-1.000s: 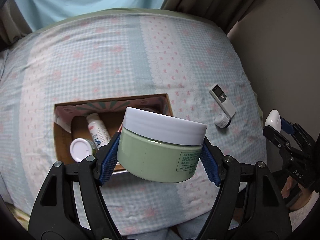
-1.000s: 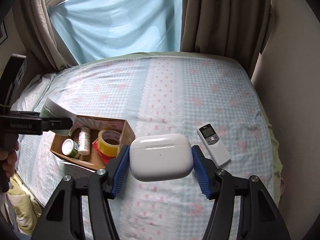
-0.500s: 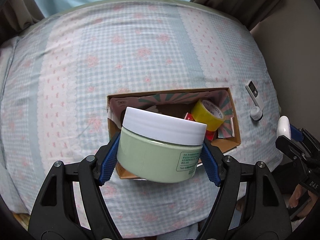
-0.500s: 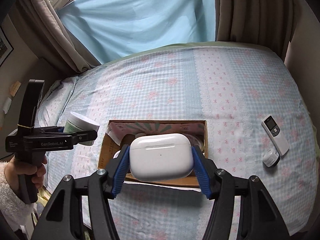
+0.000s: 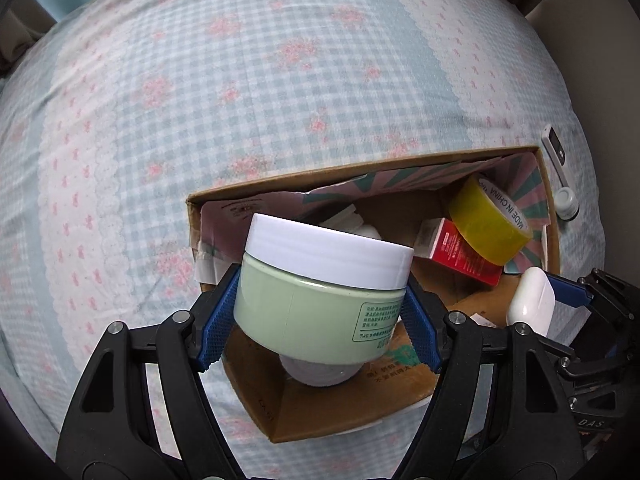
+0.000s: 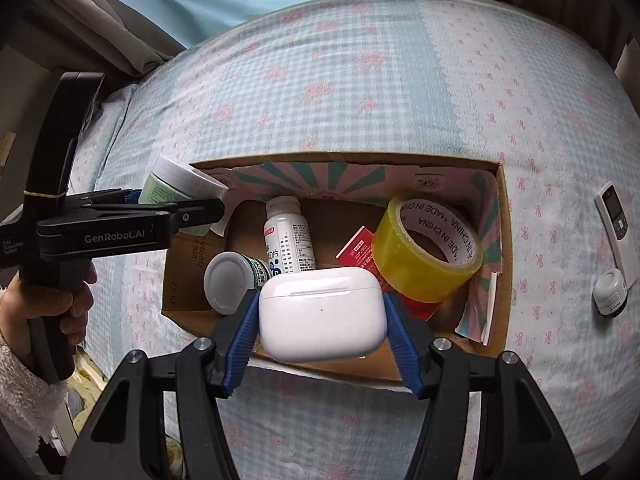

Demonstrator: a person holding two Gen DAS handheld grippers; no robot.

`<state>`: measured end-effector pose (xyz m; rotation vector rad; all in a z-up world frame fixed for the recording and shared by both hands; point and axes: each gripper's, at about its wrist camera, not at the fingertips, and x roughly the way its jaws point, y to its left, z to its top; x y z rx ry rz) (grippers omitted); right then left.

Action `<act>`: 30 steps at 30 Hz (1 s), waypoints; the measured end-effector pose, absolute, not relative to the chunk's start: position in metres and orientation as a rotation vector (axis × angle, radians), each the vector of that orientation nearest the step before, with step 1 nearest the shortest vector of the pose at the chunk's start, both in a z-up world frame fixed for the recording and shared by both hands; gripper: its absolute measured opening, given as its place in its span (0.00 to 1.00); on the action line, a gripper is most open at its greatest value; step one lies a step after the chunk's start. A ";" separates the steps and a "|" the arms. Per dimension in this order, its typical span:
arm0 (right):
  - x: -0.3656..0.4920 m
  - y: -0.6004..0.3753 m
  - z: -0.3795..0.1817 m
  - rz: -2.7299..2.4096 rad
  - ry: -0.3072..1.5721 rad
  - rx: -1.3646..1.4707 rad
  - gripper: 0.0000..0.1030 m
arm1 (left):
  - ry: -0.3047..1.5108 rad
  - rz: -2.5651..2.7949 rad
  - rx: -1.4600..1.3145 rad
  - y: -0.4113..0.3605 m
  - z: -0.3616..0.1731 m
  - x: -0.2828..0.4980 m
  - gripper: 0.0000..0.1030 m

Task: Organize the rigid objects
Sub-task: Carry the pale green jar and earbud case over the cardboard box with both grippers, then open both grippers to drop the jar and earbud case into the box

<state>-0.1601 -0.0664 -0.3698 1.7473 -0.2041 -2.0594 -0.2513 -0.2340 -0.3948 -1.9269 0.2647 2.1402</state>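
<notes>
**Cream jar and earbud case held over the cardboard box**

Cream jar (image 5: 320,292), pale green with a white lid, sits clamped between the blue pads of my left gripper (image 5: 320,312), low centre of the left wrist view, above the left part of the cardboard box (image 5: 360,412). My right gripper (image 6: 322,316) is closed on the white earbud case (image 6: 322,314), low centre of its own view, over the box's near wall.

Only the right wrist view shows the box's left half: a white pill bottle (image 6: 289,236) lying down and a small jar with a white lid (image 6: 228,282) just beside it. In the left wrist view my jar hides most of these. Both views show the yellow tape roll (image 6: 426,248) leaning on the red carton (image 6: 358,250) in the right part of the box. The right wrist view also shows my left hand (image 6: 72,304) on the handle at the left edge.

Outside the box, at the right edge of both views, a white remote (image 6: 616,228) and a small white-capped bottle (image 6: 609,292) lie just beside each other on the checked bedspread (image 6: 360,100). Bare cardboard floor shows in the box's near part, centre and right in the left wrist view. The box walls stand upright, with patterned paper lining the far and right walls.
</notes>
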 end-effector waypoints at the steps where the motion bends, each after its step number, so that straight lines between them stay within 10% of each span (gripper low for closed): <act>1: -0.162 -0.070 -0.379 -2.041 -0.211 1.764 0.55 | 0.284 2.131 -1.936 -0.234 -0.402 -0.252 0.69; 13: -0.171 -0.086 -0.441 -1.926 -0.212 1.920 0.55 | 0.439 2.067 -1.956 -0.217 -0.442 -0.251 0.71; 15: -0.169 -0.087 -0.444 -1.912 -0.187 1.928 0.55 | 0.422 2.071 -1.945 -0.216 -0.439 -0.253 1.00; 19: -0.161 -0.079 -0.439 -1.943 -0.190 1.904 1.00 | 0.393 2.092 -1.910 -0.214 -0.424 -0.255 1.00; 30: -0.141 -0.054 -0.423 -1.969 -0.254 1.892 1.00 | 0.268 2.173 -1.923 -0.233 -0.395 -0.248 1.00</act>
